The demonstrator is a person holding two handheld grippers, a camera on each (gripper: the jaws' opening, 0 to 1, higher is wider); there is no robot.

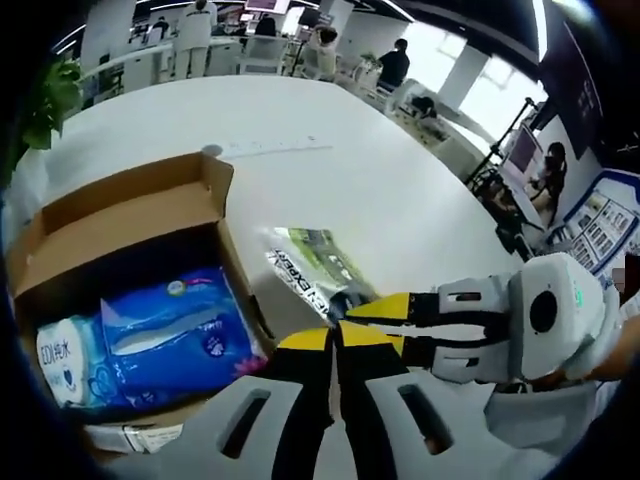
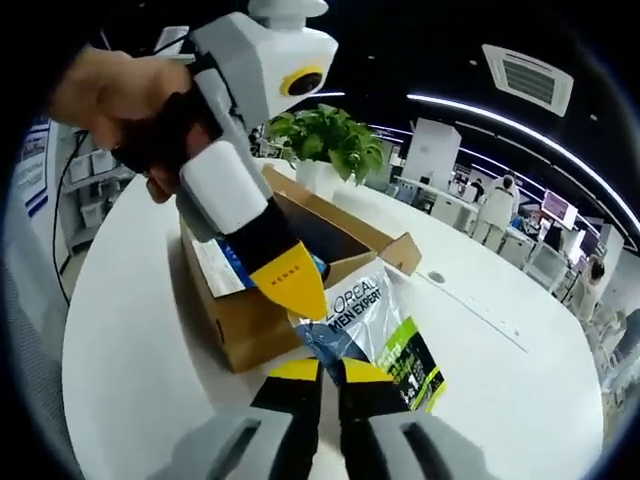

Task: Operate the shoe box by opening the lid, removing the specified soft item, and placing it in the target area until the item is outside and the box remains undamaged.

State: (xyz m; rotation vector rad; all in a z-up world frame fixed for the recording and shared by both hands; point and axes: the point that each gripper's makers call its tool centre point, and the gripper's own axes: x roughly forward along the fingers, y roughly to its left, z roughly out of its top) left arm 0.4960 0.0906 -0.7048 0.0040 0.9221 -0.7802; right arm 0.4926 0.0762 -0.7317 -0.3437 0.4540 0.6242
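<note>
The open cardboard shoe box (image 1: 130,210) stands on the white table with its flaps up, and blue tissue packs (image 1: 170,330) lie inside it. A soft L'Oreal Men Expert packet (image 1: 315,260) is outside the box, just beside its right wall. My left gripper (image 1: 337,338) is shut on the packet's near end. My right gripper (image 1: 385,322) comes in from the right and pinches the same end. In the right gripper view, my right gripper (image 2: 330,372) grips the packet (image 2: 385,320) from below. The left gripper (image 2: 290,290) holds the packet's corner next to the box (image 2: 250,330).
The round white table (image 1: 330,150) stretches wide beyond the box. A potted plant (image 2: 325,140) stands behind the box near the table edge. A person's hand (image 2: 120,100) holds the left gripper. Desks, screens and people fill the room further off.
</note>
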